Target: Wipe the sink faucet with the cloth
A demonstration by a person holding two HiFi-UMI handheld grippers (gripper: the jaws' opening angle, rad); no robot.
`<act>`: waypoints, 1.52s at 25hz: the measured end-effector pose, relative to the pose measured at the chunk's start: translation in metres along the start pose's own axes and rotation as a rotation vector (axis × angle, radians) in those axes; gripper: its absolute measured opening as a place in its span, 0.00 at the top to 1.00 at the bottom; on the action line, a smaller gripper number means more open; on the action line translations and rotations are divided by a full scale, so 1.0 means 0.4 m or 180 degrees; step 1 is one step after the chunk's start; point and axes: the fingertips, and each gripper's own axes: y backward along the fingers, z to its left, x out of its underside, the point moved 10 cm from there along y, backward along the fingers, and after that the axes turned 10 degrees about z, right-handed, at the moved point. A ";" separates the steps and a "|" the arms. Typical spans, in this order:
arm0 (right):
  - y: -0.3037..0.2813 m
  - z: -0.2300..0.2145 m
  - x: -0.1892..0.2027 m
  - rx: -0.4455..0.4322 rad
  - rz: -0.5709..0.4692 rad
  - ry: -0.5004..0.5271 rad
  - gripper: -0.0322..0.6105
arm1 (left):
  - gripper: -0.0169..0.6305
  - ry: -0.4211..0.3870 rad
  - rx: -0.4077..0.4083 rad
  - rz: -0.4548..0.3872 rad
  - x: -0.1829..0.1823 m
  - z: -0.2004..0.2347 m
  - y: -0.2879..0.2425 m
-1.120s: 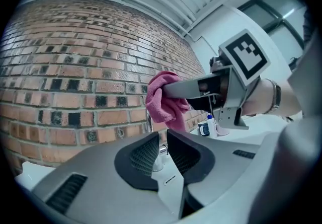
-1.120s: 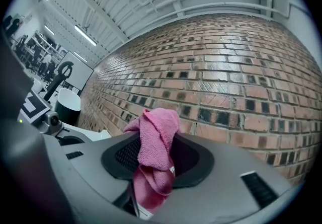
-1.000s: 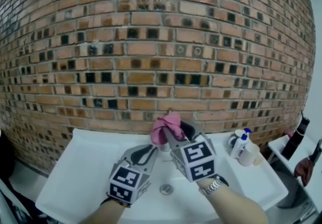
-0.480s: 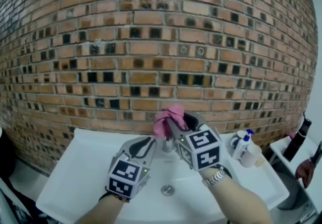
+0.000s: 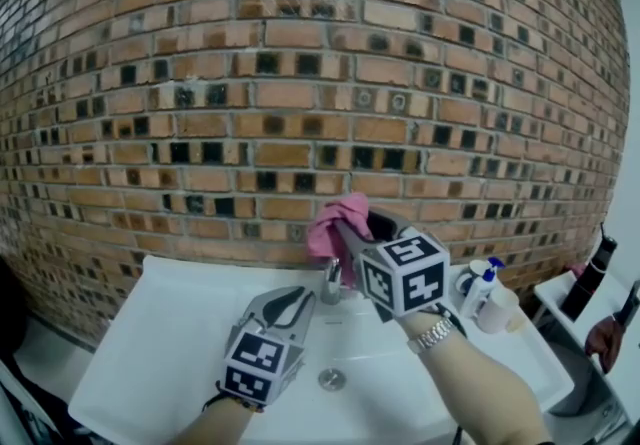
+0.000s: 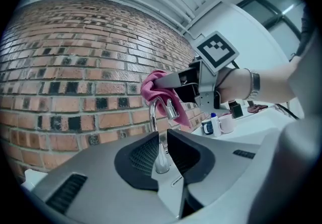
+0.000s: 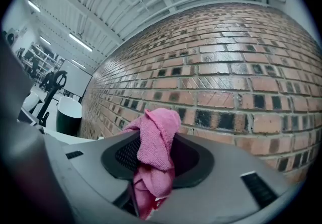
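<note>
Brick wall (image 5: 300,83) fills the background, with a white counter (image 5: 140,333) and its moulded sink basin (image 5: 335,348) running below it. Right gripper (image 5: 350,225) is held level at the top of the faucet (image 5: 331,285), fingers clamped on a bunched pink cloth (image 5: 334,225). The wad is thick, so the fingers stand fairly wide around it; right gripper view shows cloth filling the gap and hanging out below. Bunching it like that gives a padded face to rub with, my read. Left gripper (image 5: 293,303) sits lower and nearer the person, over the basin, fingers closed on nothing. Left gripper view looks past the tips at the faucet base beyond, not touching it as far as I can tell, so it looks parked out of the way rather than helping. Faucet is a chrome gooseneck at the back of the basin, close to the wall. Cloth sits on the top bend of the spout with its tail hanging behind the nozzle, so wiping seems under way on the upper arch, while the stem and base show bare. Next stroke probably means dragging the cloth down the neck without it slipping from the fingers. Small stuff: bottles (image 5: 478,285) and a cup (image 5: 497,310) on the counter to the right, well apart from the faucet, and a drain (image 5: 331,379) at basin centre
</note>
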 end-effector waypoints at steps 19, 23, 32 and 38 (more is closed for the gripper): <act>-0.081 -0.100 -0.011 -0.0169 0.0135 -0.0575 0.70 | 0.88 -0.0052 0.0017 0.0065 0.028 0.013 0.000; -0.097 -0.119 -0.005 -0.0117 0.0198 -0.0655 0.71 | 0.88 -0.0066 0.0022 0.0059 0.026 0.012 0.002; -0.148 -0.168 0.064 0.0047 0.0411 -0.0833 0.72 | 0.88 -0.0091 0.0011 0.0080 0.036 0.021 0.000; -0.182 -0.171 0.077 0.0113 0.0469 -0.0746 0.73 | 0.88 -0.0111 0.0011 0.0088 0.036 0.025 0.000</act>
